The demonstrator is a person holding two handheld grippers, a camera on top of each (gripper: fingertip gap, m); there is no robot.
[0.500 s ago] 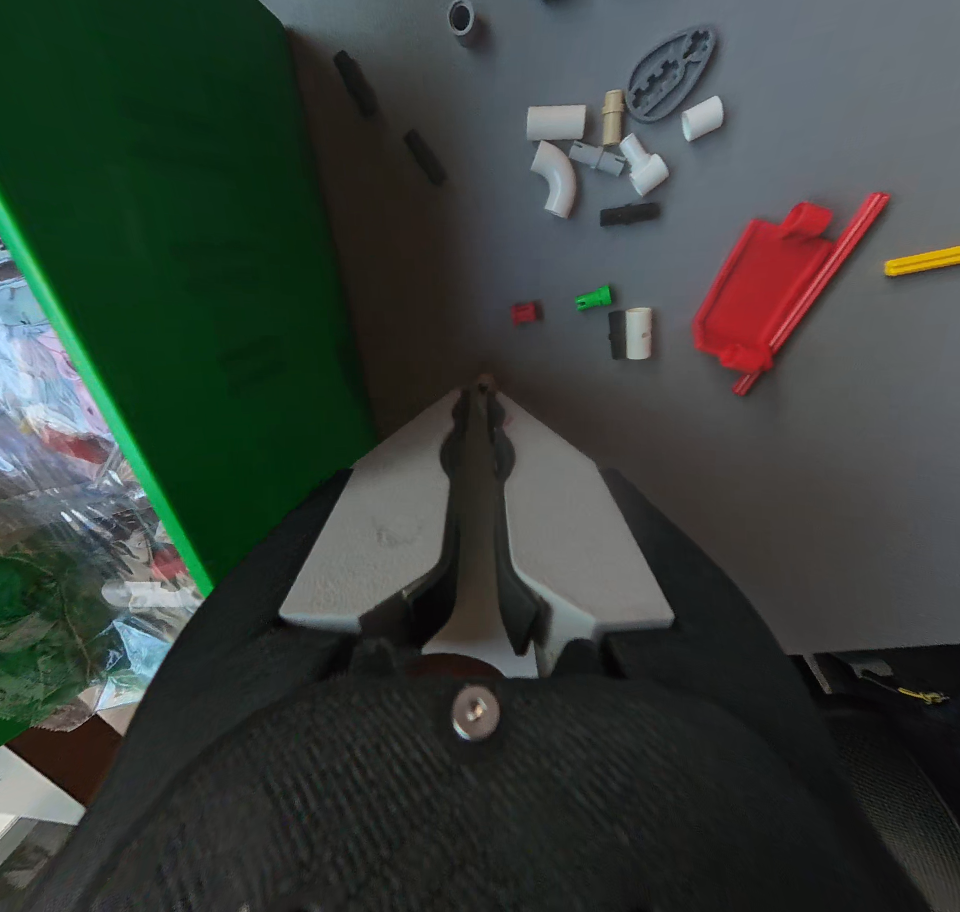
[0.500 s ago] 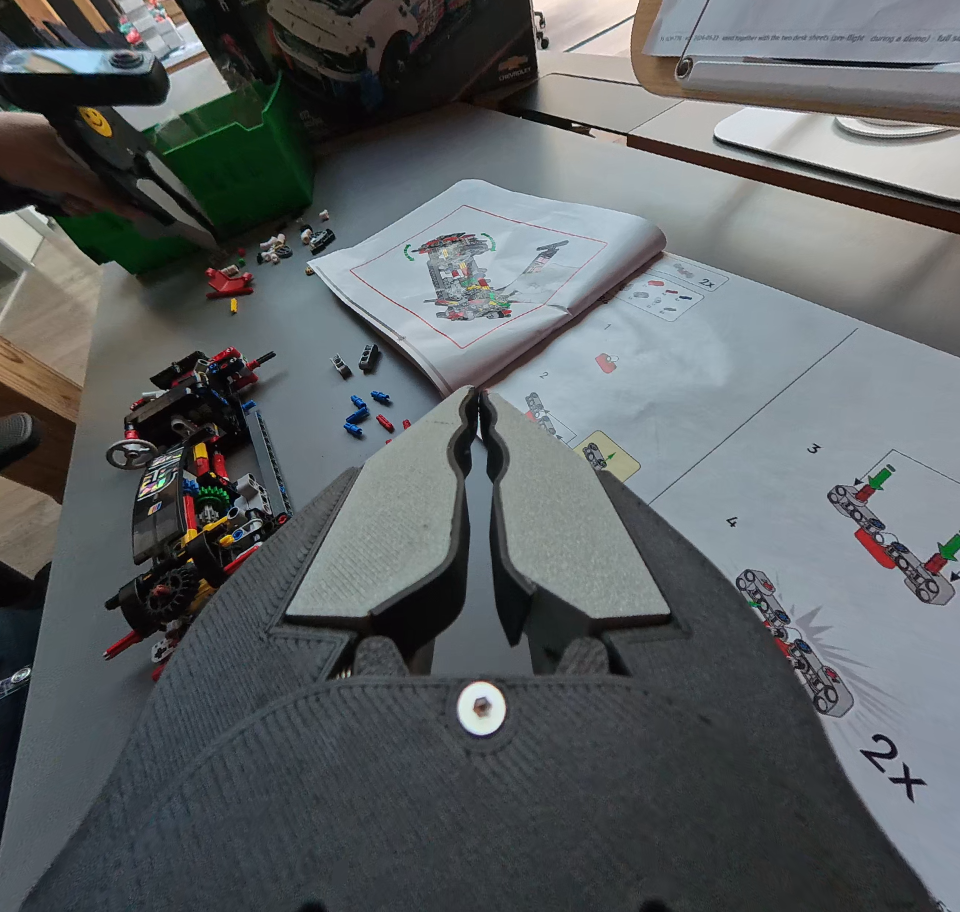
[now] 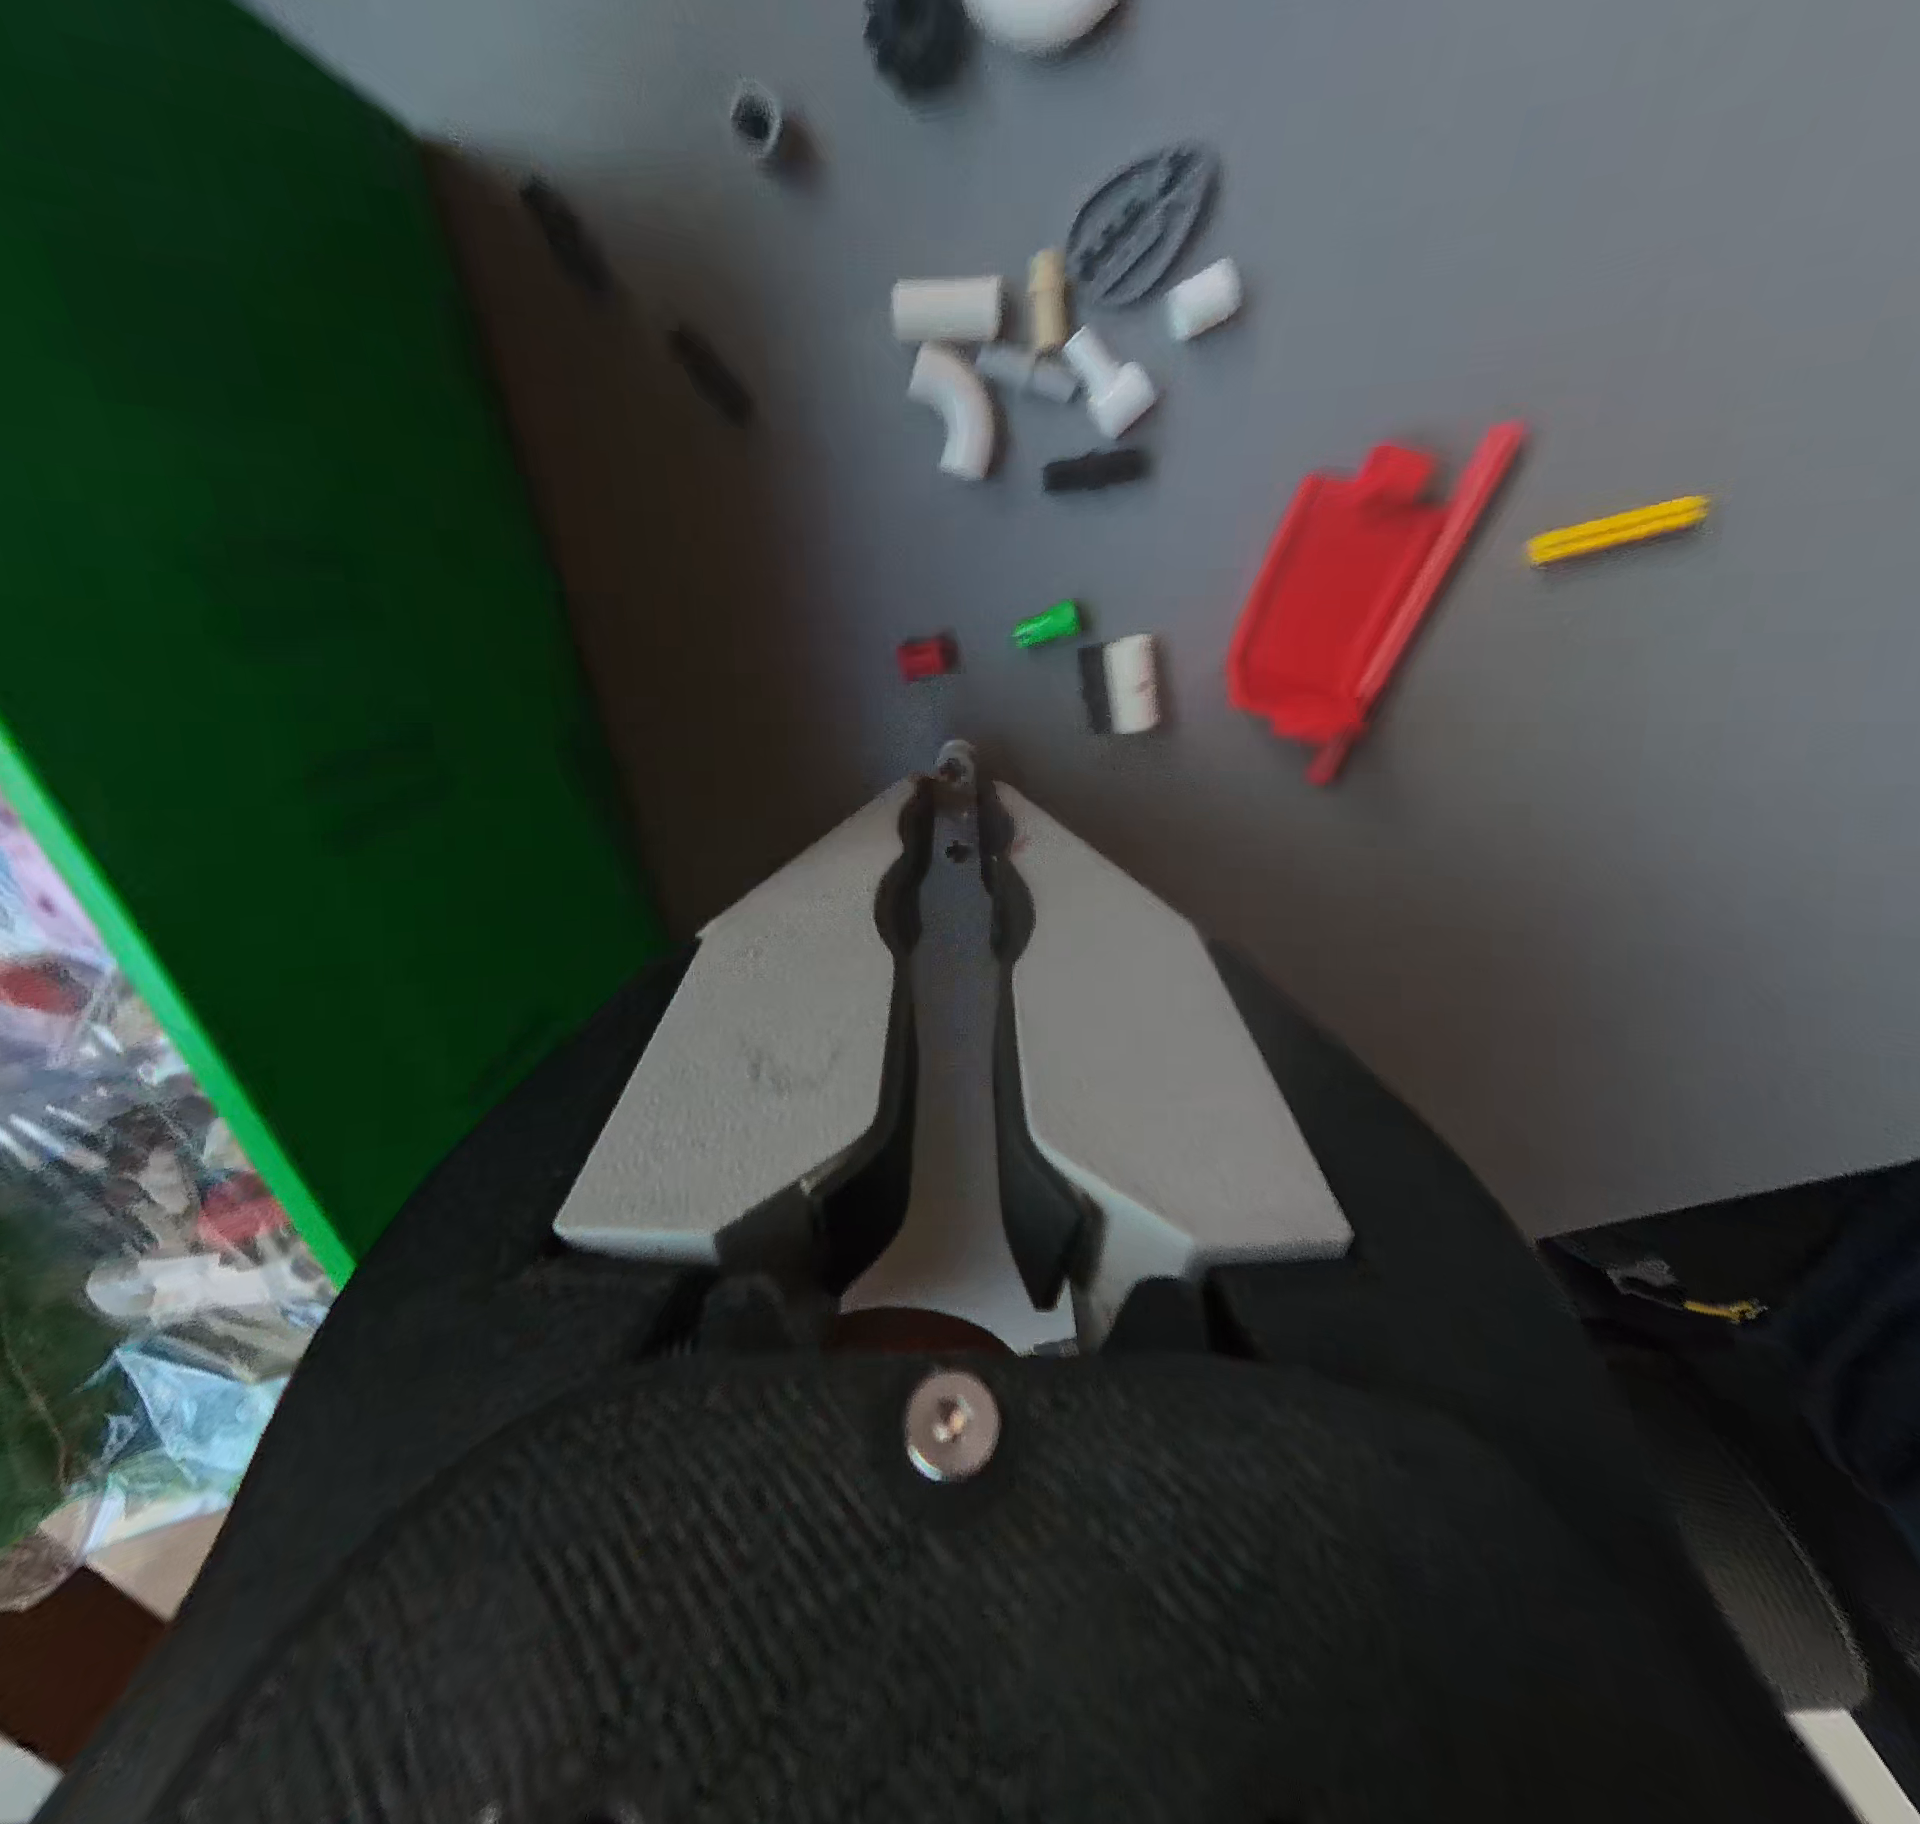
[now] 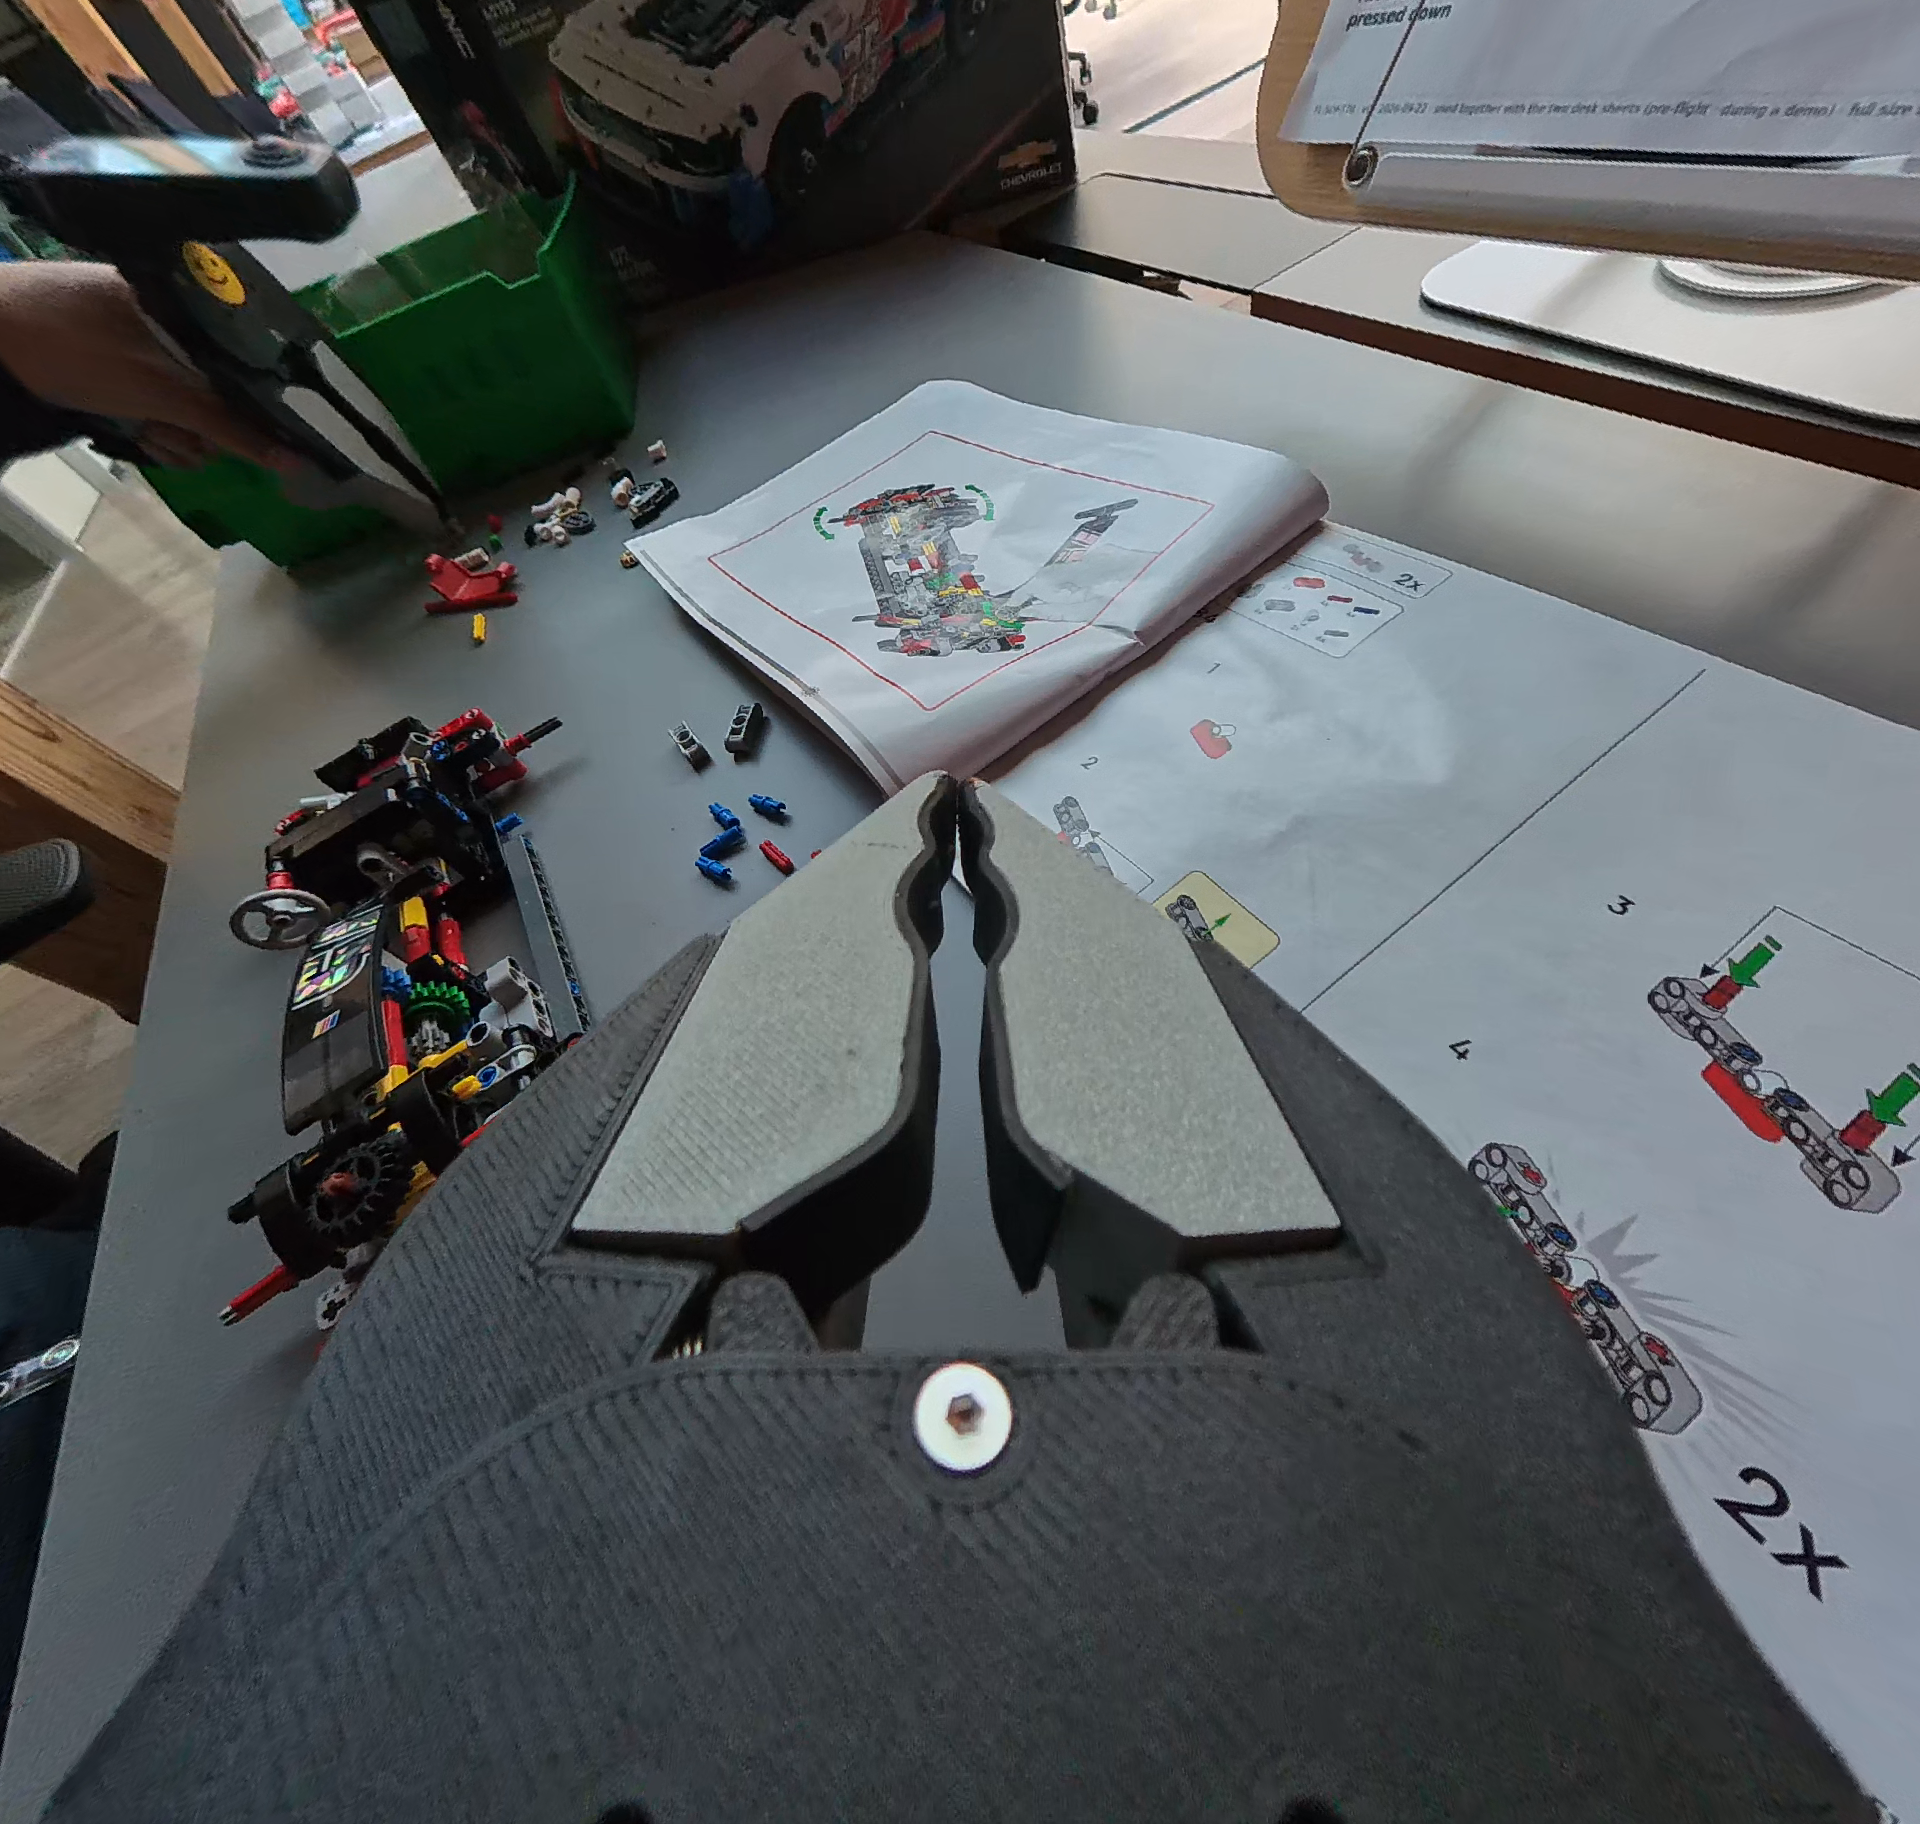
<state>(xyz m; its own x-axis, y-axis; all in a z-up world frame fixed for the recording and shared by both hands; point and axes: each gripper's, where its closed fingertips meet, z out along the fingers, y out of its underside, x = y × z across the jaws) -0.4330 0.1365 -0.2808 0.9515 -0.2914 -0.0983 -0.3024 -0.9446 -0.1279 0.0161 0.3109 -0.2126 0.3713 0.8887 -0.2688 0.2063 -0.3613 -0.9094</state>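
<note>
Small grey plastic pin (image 3: 954,764) is sitting pinched in the left gripper (image 3: 954,787) above the grey worktop (image 3: 1558,943), while the right gripper (image 4: 956,795) is hovering closed and empty beside the half-built toy car (image 4: 395,985).

The left wrist view looks steeply down along its own fingers at the grey desk (image 3: 1558,943) from close by, with a green bin (image 3: 260,527) filling the left of the frame and loose small parts in the upper middle. The right wrist view sits higher and farther back, facing across the desk (image 4: 727,372) toward its far end. Both views share the green bin (image 4: 488,361) and the red panel (image 3: 1330,590) (image 4: 468,579); the right view also shows the left hand-held gripper (image 4: 442,517) at upper left.
</note>
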